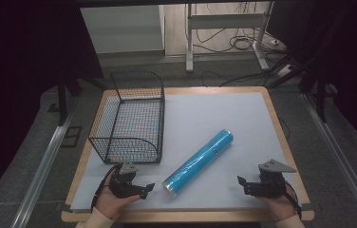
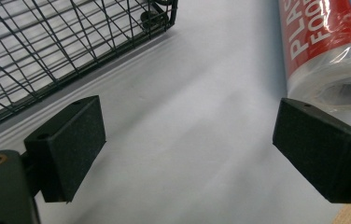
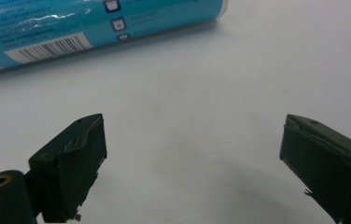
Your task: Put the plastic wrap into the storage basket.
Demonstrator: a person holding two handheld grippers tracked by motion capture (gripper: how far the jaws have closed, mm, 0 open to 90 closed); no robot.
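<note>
A long blue roll of plastic wrap (image 1: 199,162) lies slantwise on the white table top, its near end toward the front. My left gripper (image 1: 144,188) rests near the front edge, left of that near end, jaws wide apart with nothing between them. In the left gripper view the roll's end (image 2: 332,51) with a red label lies just beyond the right jaw. My right gripper (image 1: 243,184) sits at the front right, open and empty, pointing left toward the roll. The right gripper view has the blue roll (image 3: 94,23) lying across the top, apart from the jaws.
A black wire basket (image 1: 131,118) stands empty on the left half of the table, just behind my left gripper; its mesh wall (image 2: 47,46) shows in the left gripper view. The table's wooden rim (image 1: 281,137) runs close on the right.
</note>
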